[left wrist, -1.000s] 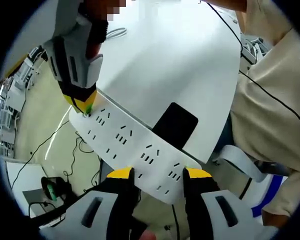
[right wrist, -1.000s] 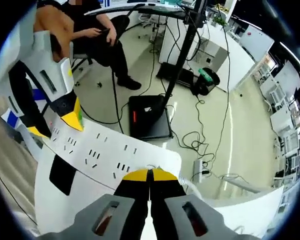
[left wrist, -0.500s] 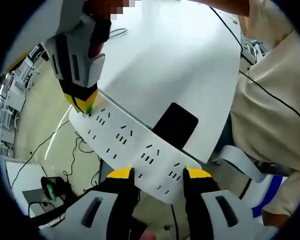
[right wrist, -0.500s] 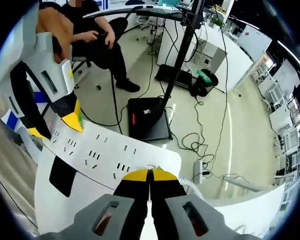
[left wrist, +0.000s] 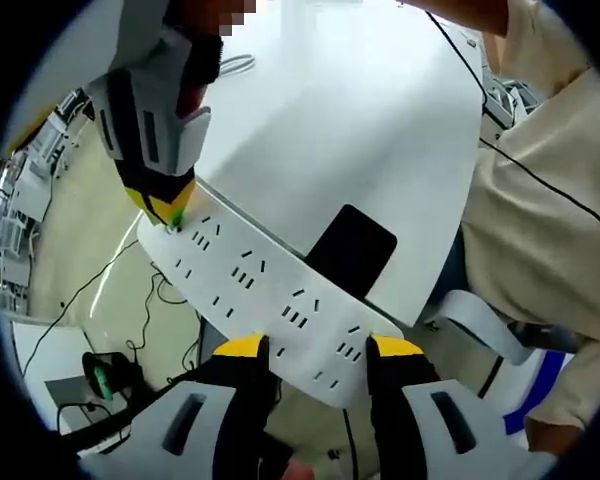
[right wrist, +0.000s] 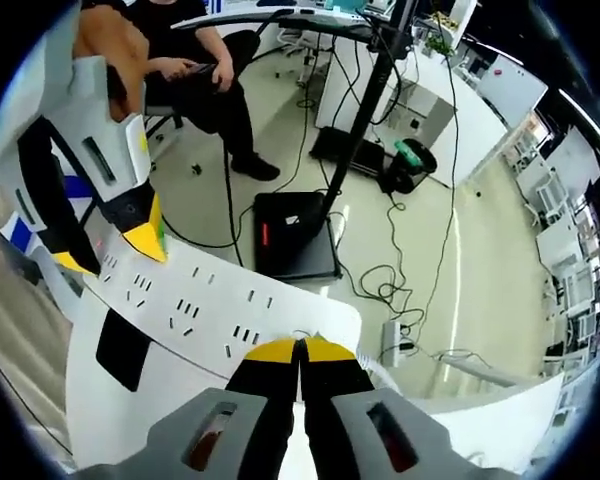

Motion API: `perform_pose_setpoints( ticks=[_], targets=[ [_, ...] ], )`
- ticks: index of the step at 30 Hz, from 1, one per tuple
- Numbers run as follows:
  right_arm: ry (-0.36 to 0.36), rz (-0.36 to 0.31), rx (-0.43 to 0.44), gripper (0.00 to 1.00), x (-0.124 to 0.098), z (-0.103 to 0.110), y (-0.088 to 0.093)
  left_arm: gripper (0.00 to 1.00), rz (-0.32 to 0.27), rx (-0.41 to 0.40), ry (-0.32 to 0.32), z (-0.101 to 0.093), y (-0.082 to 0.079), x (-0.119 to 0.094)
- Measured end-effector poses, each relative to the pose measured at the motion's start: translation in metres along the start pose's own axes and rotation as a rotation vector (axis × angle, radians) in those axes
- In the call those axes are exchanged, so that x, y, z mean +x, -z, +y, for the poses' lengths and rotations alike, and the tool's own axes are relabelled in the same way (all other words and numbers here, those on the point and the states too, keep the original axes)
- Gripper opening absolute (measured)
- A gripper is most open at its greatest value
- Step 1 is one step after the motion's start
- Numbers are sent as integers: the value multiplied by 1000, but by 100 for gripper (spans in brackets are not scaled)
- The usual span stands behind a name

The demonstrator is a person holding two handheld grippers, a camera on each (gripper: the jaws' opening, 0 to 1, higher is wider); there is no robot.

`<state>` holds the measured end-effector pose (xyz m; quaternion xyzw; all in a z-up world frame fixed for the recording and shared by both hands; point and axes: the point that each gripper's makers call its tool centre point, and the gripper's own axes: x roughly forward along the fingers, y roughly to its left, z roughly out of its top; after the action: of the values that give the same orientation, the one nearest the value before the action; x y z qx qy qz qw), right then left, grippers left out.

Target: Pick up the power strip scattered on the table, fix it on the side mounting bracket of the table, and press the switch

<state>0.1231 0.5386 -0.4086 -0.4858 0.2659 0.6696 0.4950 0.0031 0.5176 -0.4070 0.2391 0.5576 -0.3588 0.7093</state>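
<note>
power strip (left wrist: 270,300) – between left gripper (left wrist: 317,347) jaws, gripped | right gripper (right wrist: 300,347) – closed at its end

The left gripper view looks from close range along its own tongs (left wrist: 308,350), facing down the length of the power strip (left wrist: 270,300) and across the white bench (left wrist: 340,130). The right gripper view looks from the strip's opposite end along its tongs (right wrist: 300,349), facing outward over the floor (right wrist: 420,240). Both views share the power strip (right wrist: 195,300), the bench edge and the black pad (left wrist: 352,250) (right wrist: 122,348).
</note>
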Motion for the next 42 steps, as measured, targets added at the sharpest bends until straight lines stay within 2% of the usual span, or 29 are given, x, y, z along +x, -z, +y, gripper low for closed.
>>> perform_pose_setpoints(
  ticks=[10,15,21,28,32,38,42],
  targets=[
    [22,-18,13,0,-2,-3,-7,43,11,5,-2,-11,1,-1],
    [31,-13,9,0,0,-14,-10,43,10,4,-2,-16,2,-1],
    [35,-25,24,0,-3,-15,-10,43,15,4,0,-7,2,-1],
    [-16,-96,103,0,-9,-16,-15,43,15,2,0,-3,2,-2],
    [-46,-144,154,0,-15,-5,-16,43,8,1,0,1,2,-2],
    [-29,-178,166,0,-24,1,-14,43,-6,1,0,2,2,-3],
    [-5,-237,167,0,-35,1,-19,43,-6,1,0,2,1,-2]
  ],
)
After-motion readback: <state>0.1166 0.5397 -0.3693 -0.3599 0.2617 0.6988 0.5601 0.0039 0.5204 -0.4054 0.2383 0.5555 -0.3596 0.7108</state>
